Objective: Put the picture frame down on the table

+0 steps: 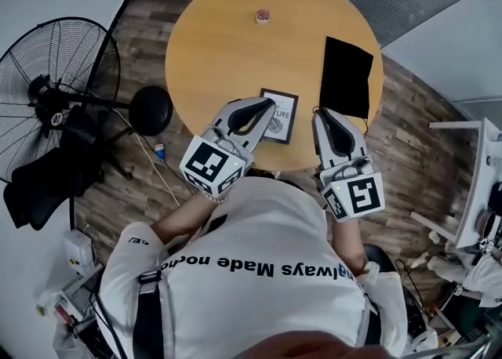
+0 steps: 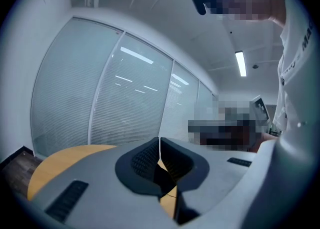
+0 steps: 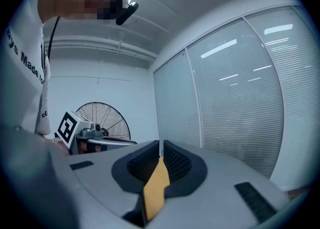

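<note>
Both tools are hovering over the near edge of the round wooden table (image 1: 227,44), side by side, pointing away from the person. The left gripper (image 1: 267,105) is holding its jaws pressed together, and in the left gripper view (image 2: 159,145) only a hairline slit is showing between the ribbed pads, with nothing caught in it. The right gripper (image 1: 323,114) is doing the same; in the right gripper view (image 3: 161,148) its pads are meeting at the tips, and the tan sliver showing below them is the tabletop seen through the gap at their base. The picture frame (image 1: 280,115) is lying flat on the table, face up, just ahead of the left gripper's tips and slightly toward the right gripper, so that it is sitting between the two tools. From the head view the left tips are overlapping the frame's near left edge, but whether they are touching it cannot be told. A black cloth (image 1: 346,77) is lying on the table just ahead of the right gripper. A small pinkish object (image 1: 263,16) is sitting well beyond both tools, at the far side of the table, too small to identify. Off to the left gripper's outer side, a black standing fan (image 1: 59,83) and a black stool (image 1: 150,110) are standing on the wood floor.
</note>
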Demonstrator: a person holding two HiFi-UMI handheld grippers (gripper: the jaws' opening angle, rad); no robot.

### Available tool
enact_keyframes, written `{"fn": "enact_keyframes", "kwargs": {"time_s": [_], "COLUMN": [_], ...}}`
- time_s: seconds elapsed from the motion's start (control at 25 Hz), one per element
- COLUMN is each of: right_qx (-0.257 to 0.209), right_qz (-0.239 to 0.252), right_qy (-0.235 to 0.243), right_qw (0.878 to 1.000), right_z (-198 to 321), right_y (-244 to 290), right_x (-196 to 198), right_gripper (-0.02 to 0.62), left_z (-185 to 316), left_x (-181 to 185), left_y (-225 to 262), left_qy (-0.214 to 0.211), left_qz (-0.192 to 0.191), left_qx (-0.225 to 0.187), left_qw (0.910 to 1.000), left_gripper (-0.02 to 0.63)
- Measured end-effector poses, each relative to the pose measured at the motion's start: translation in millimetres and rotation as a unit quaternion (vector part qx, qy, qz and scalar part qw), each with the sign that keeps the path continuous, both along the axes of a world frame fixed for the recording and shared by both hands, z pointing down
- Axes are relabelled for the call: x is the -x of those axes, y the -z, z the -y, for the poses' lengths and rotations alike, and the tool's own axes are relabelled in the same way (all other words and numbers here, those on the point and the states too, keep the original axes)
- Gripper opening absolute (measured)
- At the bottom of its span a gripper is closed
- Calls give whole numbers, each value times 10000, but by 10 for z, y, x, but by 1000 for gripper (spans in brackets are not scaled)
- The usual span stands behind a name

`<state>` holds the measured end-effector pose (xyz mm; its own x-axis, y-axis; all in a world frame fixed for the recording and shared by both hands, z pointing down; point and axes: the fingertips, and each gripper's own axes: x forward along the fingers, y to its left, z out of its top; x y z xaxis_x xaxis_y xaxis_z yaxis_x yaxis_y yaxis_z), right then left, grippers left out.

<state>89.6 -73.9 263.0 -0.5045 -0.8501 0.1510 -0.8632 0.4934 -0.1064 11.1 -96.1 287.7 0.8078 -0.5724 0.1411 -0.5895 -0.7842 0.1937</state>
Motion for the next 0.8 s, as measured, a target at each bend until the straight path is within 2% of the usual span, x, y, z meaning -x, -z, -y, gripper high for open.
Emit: {"fn": "enact_keyframes", "kwargs": {"time_s": [0.32,0.8], "right_qx": [-198,-263], "right_qz": [18,78], "right_qy": [40,2], "right_qw": [9998,9996], "right_z": [-33,-1], "right_y": [195,271], "right_x": [18,32], "right_gripper": [48,48], "left_z": [0,23], "left_x": [13,16], "left_y": [166,186], "left_qy": [79,76], "left_qz": [-66,-93], "left_qx": [-220,-214], "left_qw": [9997,9997], "left_gripper": [32,32]}}
